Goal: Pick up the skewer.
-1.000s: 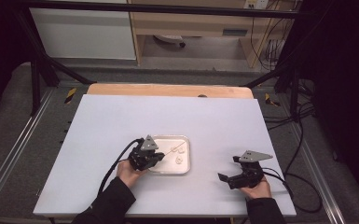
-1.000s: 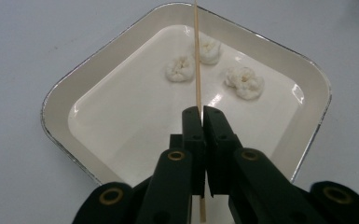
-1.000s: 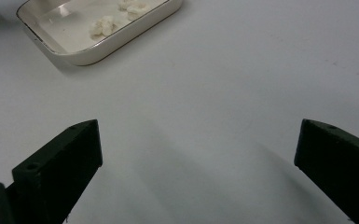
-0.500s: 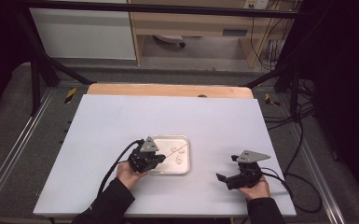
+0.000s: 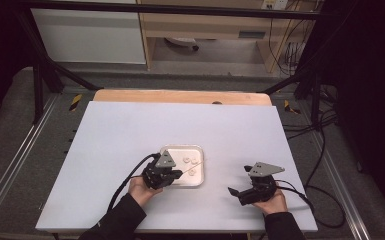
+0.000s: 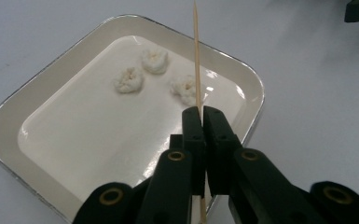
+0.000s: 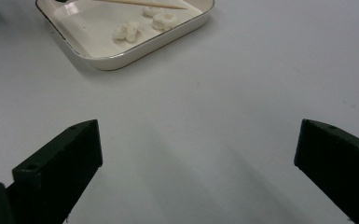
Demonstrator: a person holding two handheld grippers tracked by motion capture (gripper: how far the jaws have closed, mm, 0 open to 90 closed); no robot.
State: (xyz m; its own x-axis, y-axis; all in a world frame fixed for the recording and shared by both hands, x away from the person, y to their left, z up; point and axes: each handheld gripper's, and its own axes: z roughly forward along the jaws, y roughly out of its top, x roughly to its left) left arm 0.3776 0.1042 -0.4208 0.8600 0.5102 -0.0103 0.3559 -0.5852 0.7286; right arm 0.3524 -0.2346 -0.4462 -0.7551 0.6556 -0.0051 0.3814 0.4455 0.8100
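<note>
I've got the left gripper (image 6: 199,114) pinched tight on the wooden skewer (image 6: 196,51), aimed over the tray (image 6: 9,121) at the nearest white puff (image 6: 185,87) to spear it, while the right gripper (image 5: 245,192) waits wide open at lower right, a spread my right gripper view confirms.

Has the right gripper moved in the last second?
Barely: the right gripper sits a touch closer to the table's near edge, same gap from the tray.
</note>
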